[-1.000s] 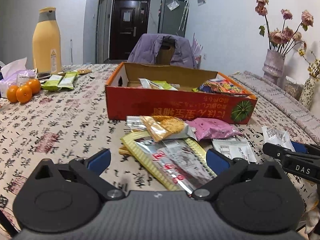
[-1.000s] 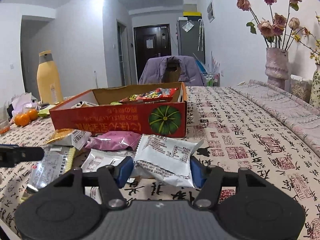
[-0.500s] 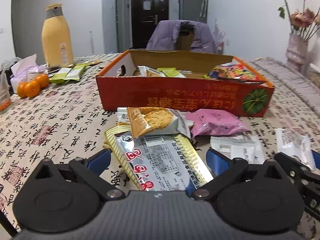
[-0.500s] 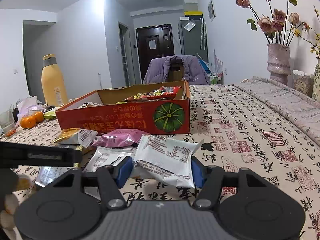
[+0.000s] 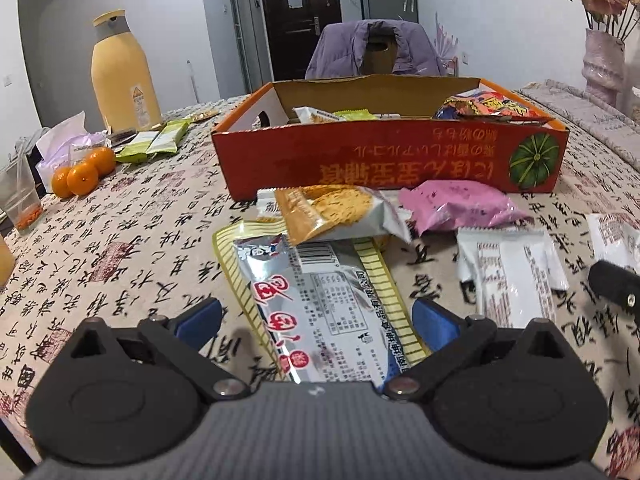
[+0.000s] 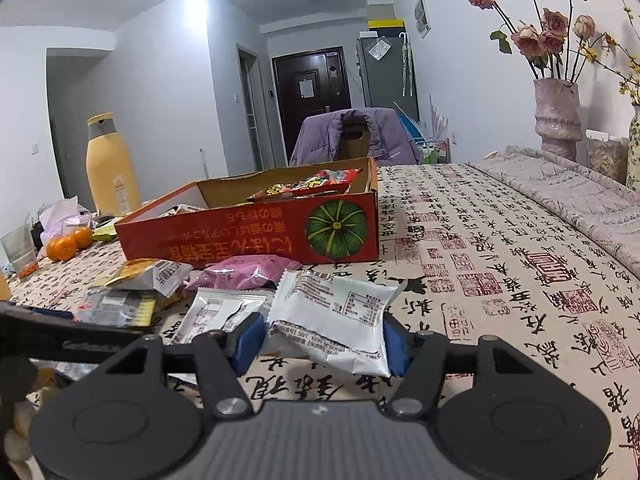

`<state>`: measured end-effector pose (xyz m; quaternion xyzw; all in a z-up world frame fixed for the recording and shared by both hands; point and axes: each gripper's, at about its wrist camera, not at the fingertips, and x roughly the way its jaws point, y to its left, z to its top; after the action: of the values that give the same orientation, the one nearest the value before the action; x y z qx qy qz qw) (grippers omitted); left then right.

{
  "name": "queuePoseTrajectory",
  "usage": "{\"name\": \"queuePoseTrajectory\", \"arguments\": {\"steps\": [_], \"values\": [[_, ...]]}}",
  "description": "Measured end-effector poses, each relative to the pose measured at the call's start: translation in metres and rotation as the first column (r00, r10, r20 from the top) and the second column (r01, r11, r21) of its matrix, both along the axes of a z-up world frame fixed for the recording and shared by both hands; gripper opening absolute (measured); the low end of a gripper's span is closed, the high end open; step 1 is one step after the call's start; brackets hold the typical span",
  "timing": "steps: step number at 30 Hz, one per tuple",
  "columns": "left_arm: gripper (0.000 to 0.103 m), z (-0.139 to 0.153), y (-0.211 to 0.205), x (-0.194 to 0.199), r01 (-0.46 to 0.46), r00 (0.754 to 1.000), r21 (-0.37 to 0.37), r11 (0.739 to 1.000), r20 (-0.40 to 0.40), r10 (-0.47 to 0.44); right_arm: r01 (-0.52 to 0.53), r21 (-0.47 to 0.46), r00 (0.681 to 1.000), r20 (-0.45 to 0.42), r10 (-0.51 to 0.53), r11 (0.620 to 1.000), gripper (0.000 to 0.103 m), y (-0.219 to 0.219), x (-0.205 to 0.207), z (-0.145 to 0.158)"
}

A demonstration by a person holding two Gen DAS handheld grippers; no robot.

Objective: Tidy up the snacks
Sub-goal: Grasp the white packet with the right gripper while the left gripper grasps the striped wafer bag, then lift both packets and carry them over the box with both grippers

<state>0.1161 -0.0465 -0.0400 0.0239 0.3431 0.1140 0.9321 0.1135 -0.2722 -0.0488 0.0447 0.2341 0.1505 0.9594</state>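
Two hand-held grippers work over a scatter of snack packets on a tabletop (image 5: 132, 248) covered in a calligraphy-print cloth. The left hand-held gripper (image 5: 316, 316) hangs with its blue pads spread wide on either side of a long silver-and-yellow packet (image 5: 320, 304) lying flat on the cloth, neither pad pressing on it. The right hand-held gripper (image 6: 324, 338) pinches a white snack packet (image 6: 336, 316) between its blue pads, the wrapper bulging and creased where the pads meet its edges. Just beyond the silver packet lies a clear-fronted packet of golden crackers (image 5: 332, 216), overlapping its far end, with a pink packet (image 5: 460, 206) beside it and another white packet (image 5: 516, 276) near the right hand-held gripper's dark finger at the edge of the left view. Behind them all stands the red cardboard box (image 5: 384, 160) (printed with a green pumpkin and upside-down lettering), already holding several packets, among them a bright red-and-yellow one (image 5: 488, 108) at its right end. Farther left on the tabletop sit three small oranges (image 5: 82, 172), two green packets (image 5: 154, 144) and a tall yellow bottle (image 5: 120, 76); a vase of dried roses (image 6: 558, 120) stands at the right.
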Motion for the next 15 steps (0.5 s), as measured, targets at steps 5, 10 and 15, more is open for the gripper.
{"name": "queuePoseTrajectory", "arguments": {"steps": [5,10,15], "values": [[0.103,0.004,0.012,-0.006,0.036,0.999,-0.005,0.999,-0.024,-0.036,-0.004,-0.001,1.000,-0.001,0.004,1.000,0.062,0.002,-0.001,0.000],[0.096,0.006,0.028,-0.005,0.044,0.996,-0.083,0.996,-0.073,-0.050,-0.001,-0.003,1.000,0.000,0.001,1.000,0.063,0.003,-0.001,0.000],[0.071,0.005,0.029,-0.009,0.072,0.995,-0.115,0.991,-0.063,-0.079,-0.005,-0.008,1.000,-0.002,0.005,1.000,0.063,0.005,-0.002,0.000]]}}
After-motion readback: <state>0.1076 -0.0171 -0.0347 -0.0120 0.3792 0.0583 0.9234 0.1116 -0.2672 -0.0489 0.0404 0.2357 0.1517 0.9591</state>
